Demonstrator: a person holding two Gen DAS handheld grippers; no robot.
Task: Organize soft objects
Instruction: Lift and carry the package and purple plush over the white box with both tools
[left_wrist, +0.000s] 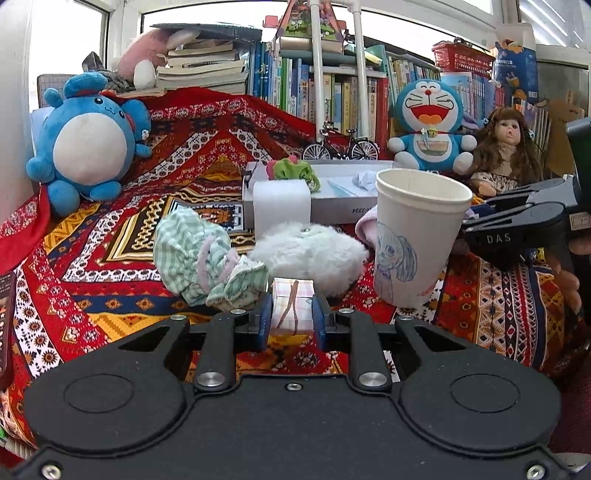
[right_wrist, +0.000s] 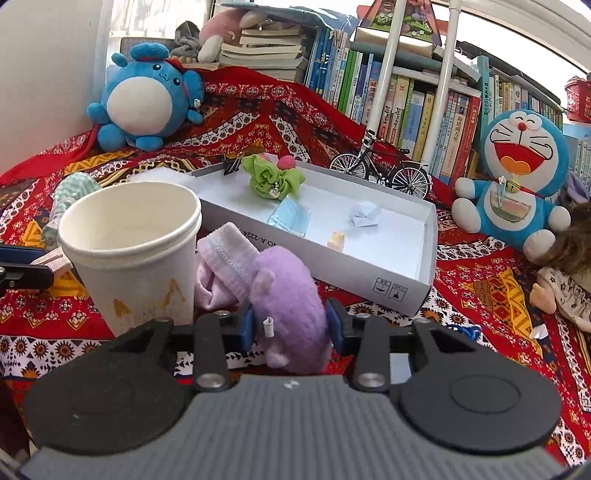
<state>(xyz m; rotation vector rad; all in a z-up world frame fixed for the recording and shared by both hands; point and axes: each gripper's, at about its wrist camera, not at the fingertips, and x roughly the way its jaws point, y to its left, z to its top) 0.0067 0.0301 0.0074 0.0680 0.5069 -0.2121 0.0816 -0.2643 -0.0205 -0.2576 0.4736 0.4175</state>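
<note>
Purple fuzzy plush toy (right_wrist: 291, 314) sits between the blue pads of your right gripper (right_wrist: 291, 325), both pads against its sides, so it is gripped. It lies on the red patterned cloth (right_wrist: 491, 295), just beside a pink knitted sock (right_wrist: 225, 266) and the white paper cup (right_wrist: 136, 254), which crowds the gripper's left side. Your left gripper (left_wrist: 292, 314) is narrow, clamped on a small pale pink checked packet (left_wrist: 292, 302). Right ahead of it lie a green-checked fabric bundle (left_wrist: 199, 254) and a white fluffy plush (left_wrist: 314, 254); the drawn-on side of the cup stands to the right. Behind, the open white cardboard box (right_wrist: 369, 266) holds a green cloth flower (right_wrist: 273, 177), a blue mask packet (right_wrist: 290, 219) and crumpled white paper (right_wrist: 365, 216). Farther back: round blue plush (right_wrist: 144, 99), blue cat plush (right_wrist: 517, 173), model bicycle (right_wrist: 384, 166), long-haired doll (left_wrist: 506, 147).
</note>
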